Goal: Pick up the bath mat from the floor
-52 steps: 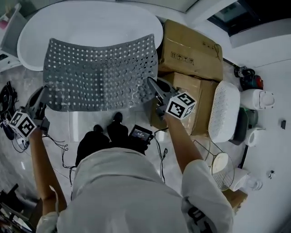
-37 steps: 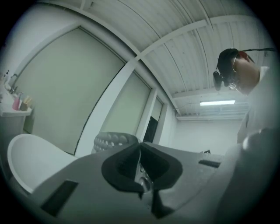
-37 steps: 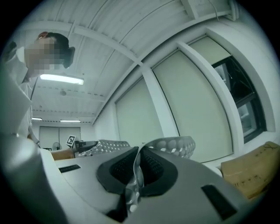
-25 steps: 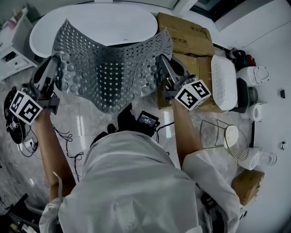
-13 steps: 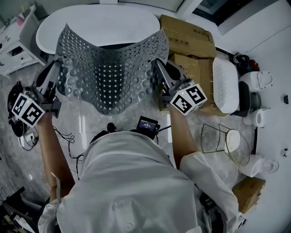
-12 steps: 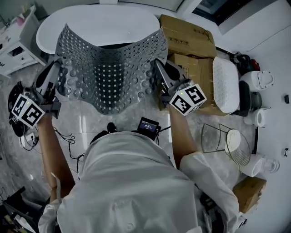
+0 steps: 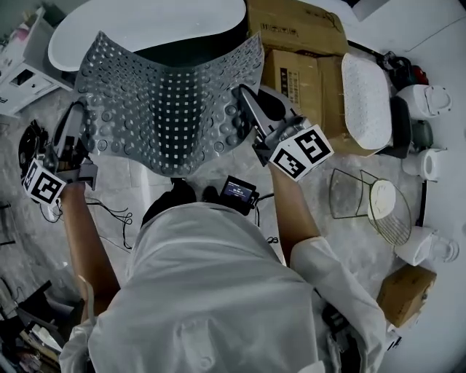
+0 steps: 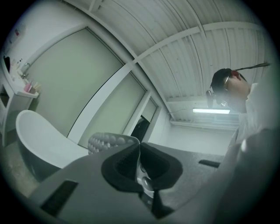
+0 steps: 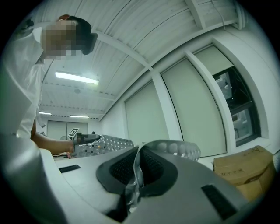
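The grey bath mat [image 7: 167,109], full of holes and suction cups, hangs off the floor between my two grippers and sags in the middle. My left gripper [image 7: 78,121] is shut on its left edge. My right gripper [image 7: 242,96] is shut on its right edge. In the left gripper view the mat's edge [image 8: 111,141] runs into the shut left gripper [image 8: 139,154]. The right gripper view shows the mat [image 9: 179,149] pinched in the right gripper [image 9: 137,162], with the other gripper [image 9: 85,139] beyond it.
A white bathtub [image 7: 138,22] stands just beyond the mat. Cardboard boxes [image 7: 295,33] and a white oblong pad [image 7: 366,91] lie at the right, with a wire basket [image 7: 364,207] and white jugs nearer. Cables [image 7: 109,215] and a small device [image 7: 237,191] lie by the person's feet.
The tub and boxes have slid up the head view while both grippers keep the mat stretched between them; the mat and grippers have drawn back from the tub, and the left gripper sits lower left.
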{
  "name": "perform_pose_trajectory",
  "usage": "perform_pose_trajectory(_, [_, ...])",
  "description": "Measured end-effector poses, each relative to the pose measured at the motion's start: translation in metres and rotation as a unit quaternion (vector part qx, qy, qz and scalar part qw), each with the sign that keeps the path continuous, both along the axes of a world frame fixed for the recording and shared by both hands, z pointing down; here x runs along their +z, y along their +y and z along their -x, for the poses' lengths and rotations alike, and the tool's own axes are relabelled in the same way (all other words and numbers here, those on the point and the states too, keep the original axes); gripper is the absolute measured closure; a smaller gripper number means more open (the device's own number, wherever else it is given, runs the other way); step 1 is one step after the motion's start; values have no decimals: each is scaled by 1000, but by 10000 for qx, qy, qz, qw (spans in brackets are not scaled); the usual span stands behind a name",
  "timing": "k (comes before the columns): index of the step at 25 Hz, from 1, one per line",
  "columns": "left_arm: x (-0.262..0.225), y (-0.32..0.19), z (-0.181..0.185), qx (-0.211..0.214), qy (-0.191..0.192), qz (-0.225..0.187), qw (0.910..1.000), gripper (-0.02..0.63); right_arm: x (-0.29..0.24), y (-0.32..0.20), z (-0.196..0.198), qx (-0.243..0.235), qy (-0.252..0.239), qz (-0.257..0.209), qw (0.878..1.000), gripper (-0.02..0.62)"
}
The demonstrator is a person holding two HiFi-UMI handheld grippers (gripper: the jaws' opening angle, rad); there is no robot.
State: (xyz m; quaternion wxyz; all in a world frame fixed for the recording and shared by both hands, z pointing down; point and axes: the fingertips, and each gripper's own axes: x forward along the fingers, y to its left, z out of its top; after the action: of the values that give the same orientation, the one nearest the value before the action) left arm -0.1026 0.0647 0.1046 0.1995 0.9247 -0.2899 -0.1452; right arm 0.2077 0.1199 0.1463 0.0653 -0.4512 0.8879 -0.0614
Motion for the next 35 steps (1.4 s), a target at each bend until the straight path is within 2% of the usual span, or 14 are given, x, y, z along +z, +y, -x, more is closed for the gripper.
perform_pose_trajectory(4, [11,19,-4,-88,-90,313,9994,594,15,16,-18,33,-75,145,9999,561])
perform_pose_trajectory(9, [20,31,-6,-81,-148,488,9987,594,31,28,-17,-26,-172,263,9995,561])
perform_pose_trajectory(14, [14,25,-13,41,-71,429,9990,594,33,23,-12,-28,-165,275,9995,561])
perform_pose_trajectory(21, [8,17,-5,-28,39,216,9998,594,25,20,-13,295,-83,206,9993,561])
perform_pose_trajectory(26, [8,8,1,-53,270,118,9996,595,28,7,-21,411,-306,302,9982,561])
perform_pose_trajectory(32, [18,7,8,34,296,169,9994,597,23,8,-9,336,-297,297,9986,561])
perform_pose_trajectory(35, [29,5,18,31,222,335,9992,597,22,6,-1,264,-273,318,9988,561])
